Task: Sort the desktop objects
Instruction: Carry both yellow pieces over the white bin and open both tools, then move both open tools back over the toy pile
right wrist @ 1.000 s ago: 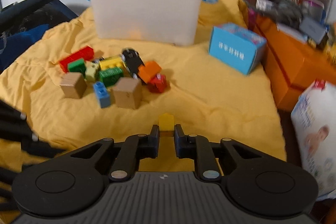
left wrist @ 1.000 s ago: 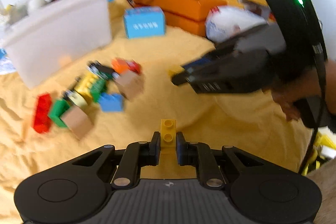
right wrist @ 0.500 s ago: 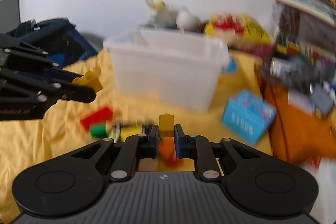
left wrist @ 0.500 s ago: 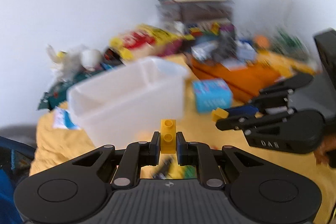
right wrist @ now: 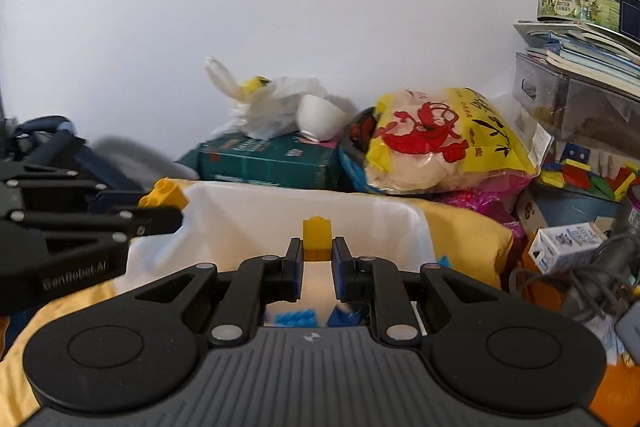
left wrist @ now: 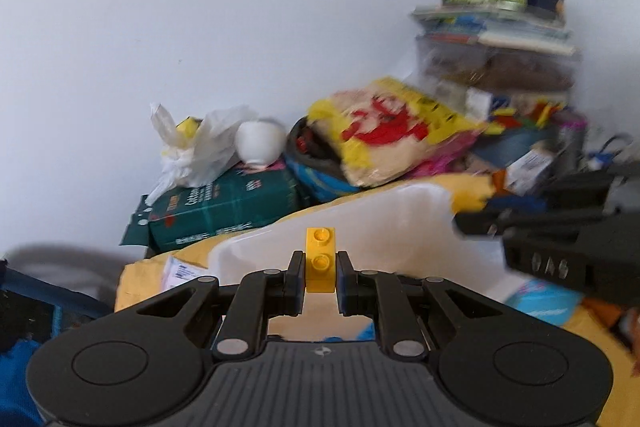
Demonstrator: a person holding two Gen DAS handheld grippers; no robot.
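My left gripper (left wrist: 320, 269) is shut on a yellow two-stud brick (left wrist: 320, 259) and holds it over the white translucent bin (left wrist: 384, 223). My right gripper (right wrist: 317, 259) is shut on a small yellow brick (right wrist: 317, 239) and holds it over the same bin (right wrist: 280, 211). The left gripper also shows at the left of the right wrist view (right wrist: 160, 213), with its brick (right wrist: 164, 194) at the bin's near left corner. The right gripper shows blurred at the right of the left wrist view (left wrist: 472, 223). Blue pieces (right wrist: 296, 318) lie inside the bin.
Behind the bin stand a green box (right wrist: 268, 159), a white plastic bag (right wrist: 272, 107), a yellow snack bag (right wrist: 444, 143) and a stack of books with a cookie tin (right wrist: 584, 1). A yellow cloth (right wrist: 468, 231) covers the surface. A small white carton (right wrist: 568, 245) sits at right.
Both grippers have risen from the cloth and moved forward over the bin, each still holding its yellow brick. The brick pile has dropped out of view.
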